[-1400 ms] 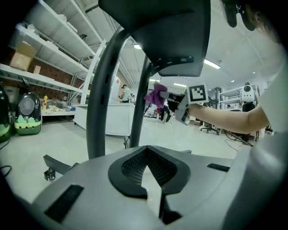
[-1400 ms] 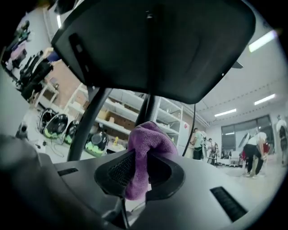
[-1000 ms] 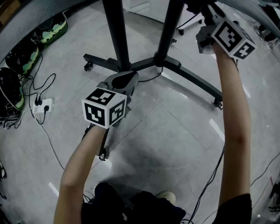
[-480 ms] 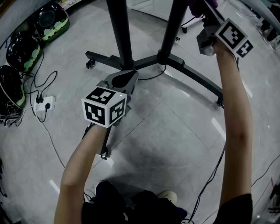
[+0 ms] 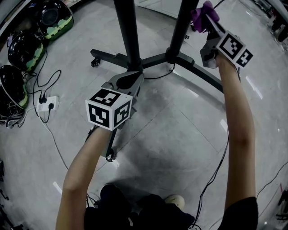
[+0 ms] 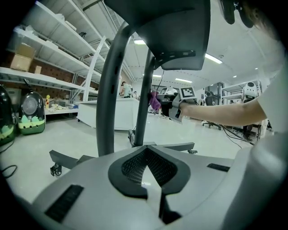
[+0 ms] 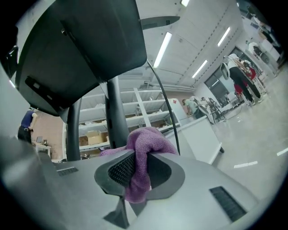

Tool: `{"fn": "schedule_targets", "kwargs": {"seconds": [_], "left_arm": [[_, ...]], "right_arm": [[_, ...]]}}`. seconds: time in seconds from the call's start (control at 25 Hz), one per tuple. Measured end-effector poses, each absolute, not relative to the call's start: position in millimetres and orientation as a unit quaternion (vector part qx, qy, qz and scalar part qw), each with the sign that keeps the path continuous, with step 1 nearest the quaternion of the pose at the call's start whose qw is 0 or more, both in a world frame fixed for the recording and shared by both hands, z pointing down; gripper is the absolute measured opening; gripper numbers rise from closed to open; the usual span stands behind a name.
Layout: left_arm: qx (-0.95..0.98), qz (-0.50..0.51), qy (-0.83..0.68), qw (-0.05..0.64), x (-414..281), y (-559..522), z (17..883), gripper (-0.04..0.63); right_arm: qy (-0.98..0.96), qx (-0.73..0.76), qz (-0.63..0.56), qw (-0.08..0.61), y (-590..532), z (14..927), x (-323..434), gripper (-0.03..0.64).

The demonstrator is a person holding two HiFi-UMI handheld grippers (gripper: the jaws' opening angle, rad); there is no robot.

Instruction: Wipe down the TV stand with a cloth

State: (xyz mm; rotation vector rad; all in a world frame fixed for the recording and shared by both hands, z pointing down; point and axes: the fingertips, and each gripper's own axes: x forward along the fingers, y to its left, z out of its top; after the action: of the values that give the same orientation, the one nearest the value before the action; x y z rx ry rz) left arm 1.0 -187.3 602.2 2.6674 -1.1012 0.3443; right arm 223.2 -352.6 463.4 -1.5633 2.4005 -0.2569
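Up and forward with the right gripper since a second ago, bringing the purple cloth fully into the head view, hard by the right-hand pole of the TV stand. Barely a change on the other side: left gripper parked low, same as before, near the foot of the left-hand pole, marker cube facing up.

Over to the right gripper view: clamped firmly on the cloth, purple folds bunched above the jaw tips, a tail hanging down between the pads. Right up beside the pole behind it, though actual contact too close to call. Looming overhead, the dark back of the screen.

And the left gripper view: pinched together, nothing between the pads, aimed at the left-hand pole, with a caster at the end of a base leg off to the left.

Down on the grey tiled floor: white power strip at far left with plugs in, green-and-black backpacks along the left edge, black cable trailing at lower right.
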Motion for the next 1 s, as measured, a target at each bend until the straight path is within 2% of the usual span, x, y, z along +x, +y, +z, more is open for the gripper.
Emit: {"fn": "schedule_targets", "kwargs": {"seconds": [0.4,1.0], "left_arm": [[0.911,0.132,-0.373,0.119,-1,-186,612,0.006],[0.903,0.154,-0.379,0.131,-12,-183,632,0.006]], "right_arm": [[0.823,-0.548,-0.126,0.083,-353,534,222,0.074],[0.793,-0.560,-0.228,0.068,-360,645,221,0.074]]}}
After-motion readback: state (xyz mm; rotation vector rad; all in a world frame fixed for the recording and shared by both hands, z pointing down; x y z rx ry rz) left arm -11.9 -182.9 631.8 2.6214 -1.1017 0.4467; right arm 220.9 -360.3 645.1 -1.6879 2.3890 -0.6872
